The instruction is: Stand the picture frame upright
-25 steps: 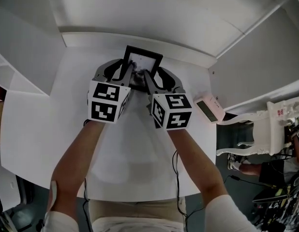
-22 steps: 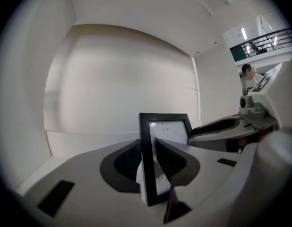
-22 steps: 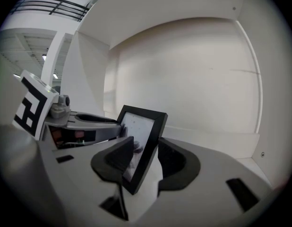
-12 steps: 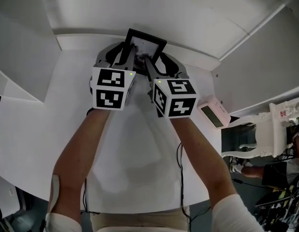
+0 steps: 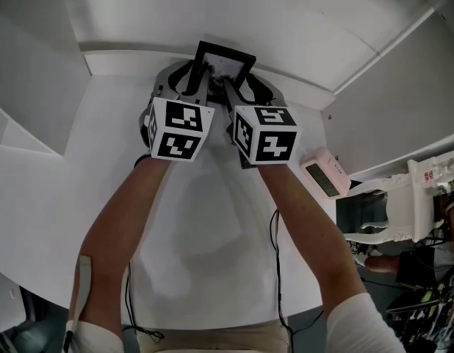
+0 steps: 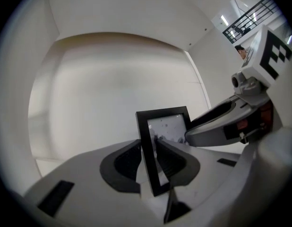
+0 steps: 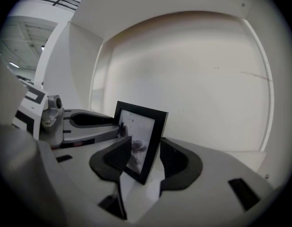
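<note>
Two tools meet at one frame (image 5: 225, 57) in the head view. The frame is at the far edge of the white surface (image 5: 212, 226), close to the wall. It stands on its short side, so its long axis points up and its glass faces the person. The left tool (image 5: 197, 79) is at its left side and the right tool (image 5: 238, 87) at its right side. A small white device (image 5: 324, 175) lies near the right edge of the surface, well apart from them.

In the left tool view, the left tool (image 6: 150, 162) has its jaws nearly together, and both pads press on the black left bar of the frame (image 6: 165, 129). The bar goes up between the pads, almost vertical. The tip of the right tool (image 6: 193, 134) reaches the frame from the right.

In the right tool view, the right bar of the frame (image 7: 139, 136) stands between the jaws of the right tool (image 7: 146, 162), and the glass is turned to the left. These jaws have just been opening. They are about half apart and the pads seem only beside the bar, not pressing it. The left tool (image 7: 113, 126) touches the far side of the frame.
</note>
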`<state>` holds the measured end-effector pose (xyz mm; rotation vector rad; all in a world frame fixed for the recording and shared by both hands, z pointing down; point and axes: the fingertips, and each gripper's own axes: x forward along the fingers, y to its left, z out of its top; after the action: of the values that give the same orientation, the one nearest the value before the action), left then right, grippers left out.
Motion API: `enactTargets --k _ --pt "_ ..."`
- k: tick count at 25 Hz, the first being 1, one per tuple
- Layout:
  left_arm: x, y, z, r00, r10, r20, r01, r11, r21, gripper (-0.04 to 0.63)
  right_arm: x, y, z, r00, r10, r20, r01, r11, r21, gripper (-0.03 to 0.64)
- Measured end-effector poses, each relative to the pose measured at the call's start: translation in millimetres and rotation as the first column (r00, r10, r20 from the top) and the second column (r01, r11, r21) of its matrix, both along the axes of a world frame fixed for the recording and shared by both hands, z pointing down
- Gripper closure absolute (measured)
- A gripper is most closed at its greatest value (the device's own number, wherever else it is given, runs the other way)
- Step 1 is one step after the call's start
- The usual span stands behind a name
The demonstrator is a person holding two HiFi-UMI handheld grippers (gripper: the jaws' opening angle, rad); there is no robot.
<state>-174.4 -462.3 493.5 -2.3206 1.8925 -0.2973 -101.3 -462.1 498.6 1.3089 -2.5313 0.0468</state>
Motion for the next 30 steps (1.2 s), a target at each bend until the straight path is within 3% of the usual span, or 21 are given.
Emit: enactTargets --k 6,16,23,30 --pt "-3 -12 5 1.0 -0.011 -0.007 0.011 1.0 -0.013 0.486 -3 -7 1 0.999 -0.002 -0.04 0.003 1.0 0.017 0.43" --pt "-8 -17 5 0.999 -0.006 0.047 0.007 1.0 -0.008 0.489 -7 -14 1 0.999 0.009 -0.04 -0.007 0.999 0.049 0.446" --pt "-8 -18 3 0.989 0.006 0.145 -0.009 1.0 0.02 0.489 -8 -24 2 0.996 0.014 -0.093 -0.007 0.998 0.066 0.446" --pt "-12 -19 6 0.993 0.013 0.121 -0.012 1.0 -0.006 0.489 -10 -19 3 0.994 0.013 -0.113 -0.002 0.995 0.104 0.44"
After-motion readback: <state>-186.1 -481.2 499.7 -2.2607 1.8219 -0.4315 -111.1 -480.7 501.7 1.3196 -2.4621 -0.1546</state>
